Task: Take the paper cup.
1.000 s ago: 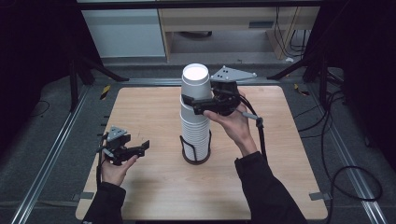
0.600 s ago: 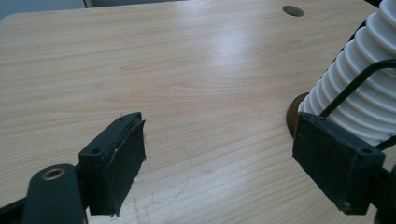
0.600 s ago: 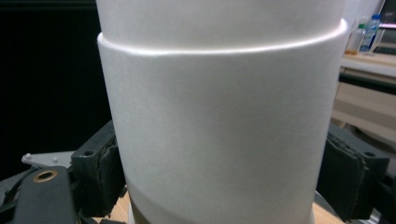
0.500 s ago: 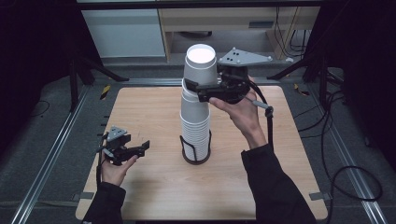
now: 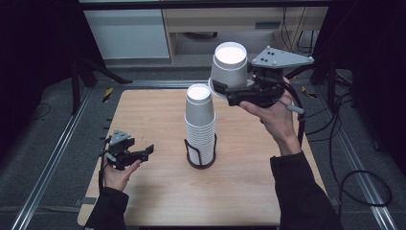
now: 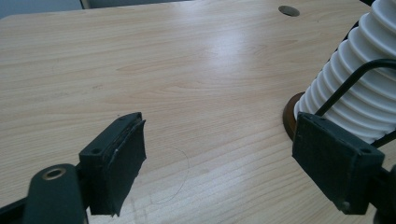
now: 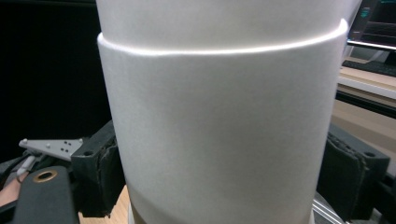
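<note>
A: The right gripper (image 5: 225,91) is up in the air, jaws clamped on the sides of a white paper cup (image 5: 229,69), upside down, plain and smooth with a rolled rim.

B: And it's clear of the stack (image 5: 199,125), up and to the right of it. That stack stands in a black wire holder (image 5: 200,158) mid-table (image 5: 249,191).

A: The left gripper (image 5: 143,152) sits low near the table's left side, jaws wide apart, holding nothing.
</note>
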### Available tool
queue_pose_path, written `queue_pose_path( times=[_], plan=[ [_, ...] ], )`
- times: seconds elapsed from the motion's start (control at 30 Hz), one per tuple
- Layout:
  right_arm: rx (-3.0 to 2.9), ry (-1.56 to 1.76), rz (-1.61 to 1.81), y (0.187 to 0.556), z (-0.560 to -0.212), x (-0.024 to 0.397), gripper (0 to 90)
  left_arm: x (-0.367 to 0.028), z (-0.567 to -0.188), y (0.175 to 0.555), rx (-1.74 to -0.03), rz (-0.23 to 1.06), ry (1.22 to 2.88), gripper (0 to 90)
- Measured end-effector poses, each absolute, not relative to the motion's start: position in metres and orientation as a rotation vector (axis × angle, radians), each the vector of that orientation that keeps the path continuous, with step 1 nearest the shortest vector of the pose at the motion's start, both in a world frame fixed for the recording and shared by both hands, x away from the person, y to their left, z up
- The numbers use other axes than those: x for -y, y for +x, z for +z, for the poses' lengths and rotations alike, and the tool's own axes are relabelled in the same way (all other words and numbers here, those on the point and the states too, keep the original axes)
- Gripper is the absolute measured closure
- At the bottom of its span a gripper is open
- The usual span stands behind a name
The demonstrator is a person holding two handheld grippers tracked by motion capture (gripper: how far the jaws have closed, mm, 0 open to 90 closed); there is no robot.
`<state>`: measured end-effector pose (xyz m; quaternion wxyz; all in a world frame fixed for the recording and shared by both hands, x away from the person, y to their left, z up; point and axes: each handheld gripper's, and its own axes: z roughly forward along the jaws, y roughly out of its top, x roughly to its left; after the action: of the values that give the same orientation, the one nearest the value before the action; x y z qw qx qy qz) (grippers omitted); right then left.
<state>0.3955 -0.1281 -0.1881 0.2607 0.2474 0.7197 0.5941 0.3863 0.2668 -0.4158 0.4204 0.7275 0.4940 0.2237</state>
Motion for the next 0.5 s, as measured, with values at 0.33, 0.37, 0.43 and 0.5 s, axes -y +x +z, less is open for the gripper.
queue_pose_path(
  times=[0.33, 0.37, 0.43, 0.5],
  plan=[
    [-1.974, 0.731, 1.571, 0.386, -0.214, 0.164, 15.1, -0.261, -0.415, 0.385, -1.208, 0.554, 1.846, 16.4],
    [-1.979, 0.739, 1.570, 0.386, -0.217, 0.166, 15.0, -0.261, -0.415, 0.385, -1.206, 0.549, 1.846, 16.4],
    [-1.989, 0.749, 1.569, 0.385, -0.226, 0.170, 15.0, -0.260, -0.415, 0.385, -1.202, 0.549, 1.855, 16.4],
    [-2.004, 0.760, 1.559, 0.384, -0.236, 0.173, 15.0, -0.259, -0.415, 0.384, -1.198, 0.545, 1.856, 16.4]
  ],
)
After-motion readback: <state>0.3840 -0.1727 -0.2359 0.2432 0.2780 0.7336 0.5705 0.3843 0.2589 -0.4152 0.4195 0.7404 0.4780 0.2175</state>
